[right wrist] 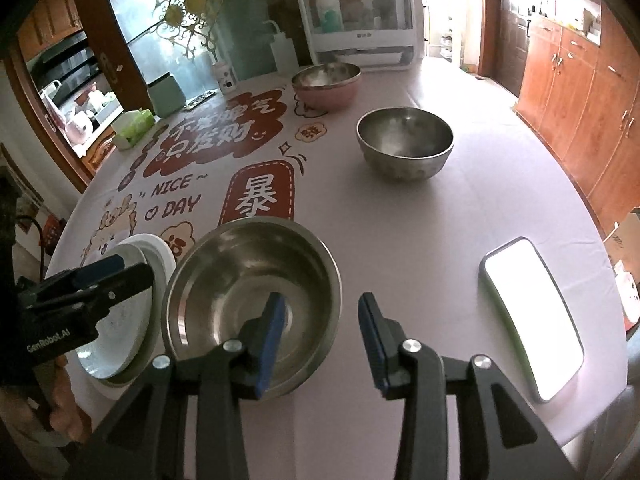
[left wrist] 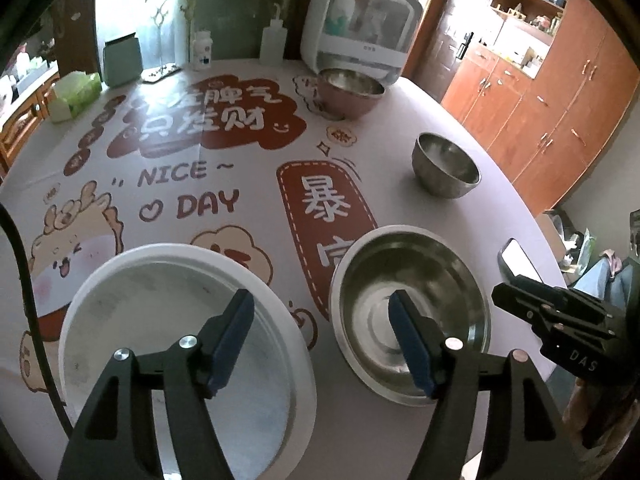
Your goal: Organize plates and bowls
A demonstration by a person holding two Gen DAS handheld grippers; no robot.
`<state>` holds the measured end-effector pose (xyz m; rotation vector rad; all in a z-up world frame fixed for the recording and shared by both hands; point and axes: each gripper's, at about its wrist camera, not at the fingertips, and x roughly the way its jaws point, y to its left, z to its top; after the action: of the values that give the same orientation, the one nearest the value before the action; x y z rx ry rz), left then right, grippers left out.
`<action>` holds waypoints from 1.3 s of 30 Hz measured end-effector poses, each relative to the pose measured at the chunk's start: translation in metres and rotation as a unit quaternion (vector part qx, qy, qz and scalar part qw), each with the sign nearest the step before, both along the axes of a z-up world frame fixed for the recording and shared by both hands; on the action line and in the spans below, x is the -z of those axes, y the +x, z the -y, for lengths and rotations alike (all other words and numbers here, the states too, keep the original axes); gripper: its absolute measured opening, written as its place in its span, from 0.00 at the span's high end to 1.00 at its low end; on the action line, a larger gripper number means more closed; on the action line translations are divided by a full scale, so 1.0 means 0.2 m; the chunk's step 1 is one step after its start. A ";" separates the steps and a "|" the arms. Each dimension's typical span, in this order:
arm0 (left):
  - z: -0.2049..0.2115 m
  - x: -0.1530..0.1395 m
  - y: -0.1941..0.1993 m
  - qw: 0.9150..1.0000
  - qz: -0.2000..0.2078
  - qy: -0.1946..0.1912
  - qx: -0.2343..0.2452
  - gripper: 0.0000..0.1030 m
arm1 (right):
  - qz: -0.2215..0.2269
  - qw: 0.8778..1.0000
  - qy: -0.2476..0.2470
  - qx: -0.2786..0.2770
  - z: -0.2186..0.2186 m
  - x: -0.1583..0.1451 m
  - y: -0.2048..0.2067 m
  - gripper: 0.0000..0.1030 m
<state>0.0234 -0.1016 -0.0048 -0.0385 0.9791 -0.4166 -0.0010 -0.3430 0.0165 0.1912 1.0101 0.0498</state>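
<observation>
A white plate [left wrist: 180, 320] with a greyish inside lies at the near left of the printed tablecloth. Just right of it sits a wide steel bowl [left wrist: 412, 312]. My left gripper [left wrist: 322, 300] hangs open above the gap between them, one finger over the plate and the other over the bowl. In the right wrist view my right gripper [right wrist: 322, 300] is open, straddling the right rim of that steel bowl [right wrist: 248, 280] with its pads clear of it. Farther back stand a deeper steel bowl [right wrist: 404, 148] and a pink bowl [right wrist: 326, 84] with a steel lining.
A lit phone [right wrist: 532, 320] lies near the table's right edge. Along the far side stand a white dish cabinet [left wrist: 360, 28], bottles, a green box and a tissue pack [left wrist: 76, 94]. Wooden cupboards [right wrist: 580, 100] line the right wall.
</observation>
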 end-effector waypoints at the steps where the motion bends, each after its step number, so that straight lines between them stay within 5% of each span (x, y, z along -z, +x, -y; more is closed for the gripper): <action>1: 0.00 -0.01 0.00 1.000 0.006 0.003 -0.001 0.33 | 0.002 1.000 0.001 0.000 0.00 0.00 0.00 0.63; 10: 0.03 -0.13 -0.02 0.999 0.034 0.001 0.002 0.32 | 0.018 1.000 0.005 -0.009 0.02 -0.07 0.00 0.63; 18: 0.07 -0.40 0.10 0.996 0.085 0.009 -0.008 0.24 | 0.045 0.999 -0.001 -0.016 0.07 -0.27 0.08 0.63; 30: 0.22 -0.77 0.51 0.993 0.114 0.024 -0.006 0.24 | 0.074 0.997 -0.031 -0.021 0.30 -0.68 0.46 0.63; 39: 0.43 -0.80 0.98 0.994 0.095 0.043 -0.010 0.24 | 0.064 0.997 -0.033 -0.006 0.50 -0.81 0.90 0.63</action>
<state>0.2199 -0.1881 0.1553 0.0691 0.8076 -0.3522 0.1797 -0.4428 0.1790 0.1205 0.8840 0.0403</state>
